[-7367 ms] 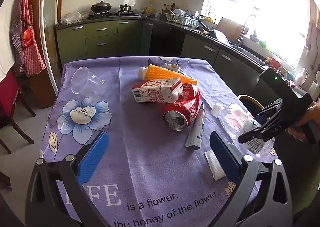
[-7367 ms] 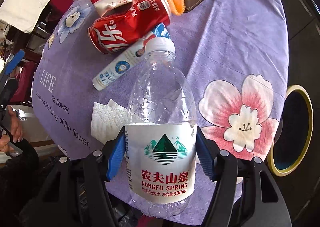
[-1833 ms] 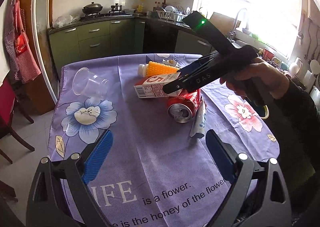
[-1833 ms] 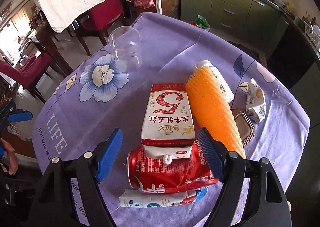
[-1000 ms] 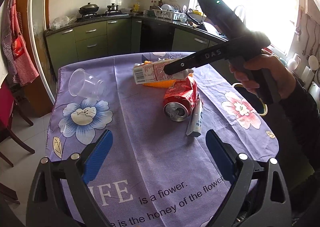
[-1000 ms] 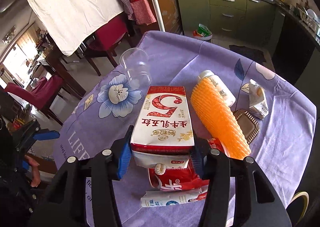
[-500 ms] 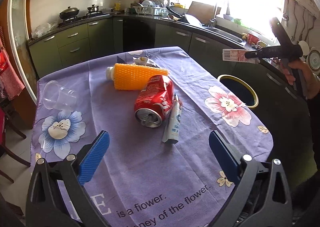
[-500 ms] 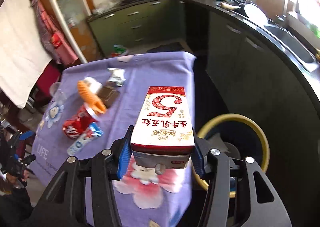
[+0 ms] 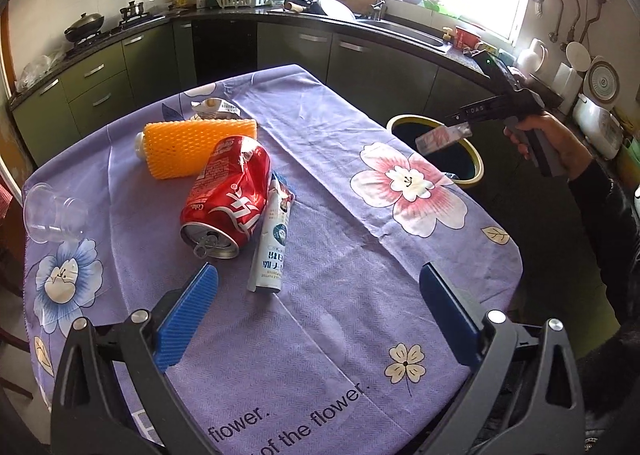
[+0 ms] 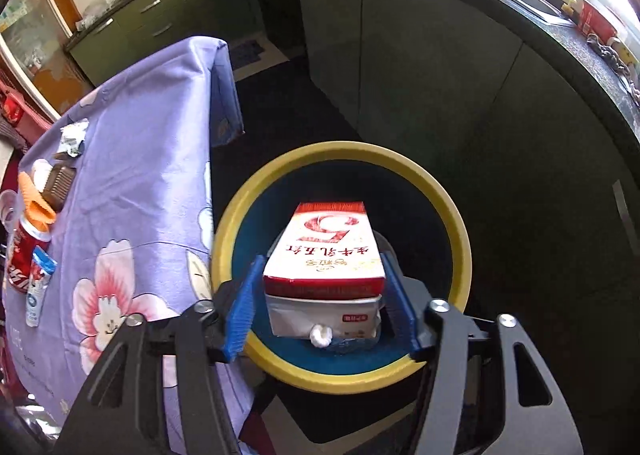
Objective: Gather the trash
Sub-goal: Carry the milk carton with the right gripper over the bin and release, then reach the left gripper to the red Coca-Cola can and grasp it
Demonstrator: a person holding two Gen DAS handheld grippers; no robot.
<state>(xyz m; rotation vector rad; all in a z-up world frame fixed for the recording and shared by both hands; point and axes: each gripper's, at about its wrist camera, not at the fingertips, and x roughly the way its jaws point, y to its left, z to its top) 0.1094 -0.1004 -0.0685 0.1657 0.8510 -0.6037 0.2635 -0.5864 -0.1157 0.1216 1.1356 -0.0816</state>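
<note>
right wrist: red-and-white milk carton (image 10: 325, 255), big "5", white cap, over bin (image 10: 256, 191).

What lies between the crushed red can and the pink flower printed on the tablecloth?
In the left wrist view, a white tube lies beside the red can, touching it. From the tube to the pink flower only bare purple cloth shows.

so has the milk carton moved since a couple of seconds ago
Yes. The milk carton left the purple tablecloth and now hangs over the yellow-rimmed bin, between the opening jaws of the right gripper.
</note>
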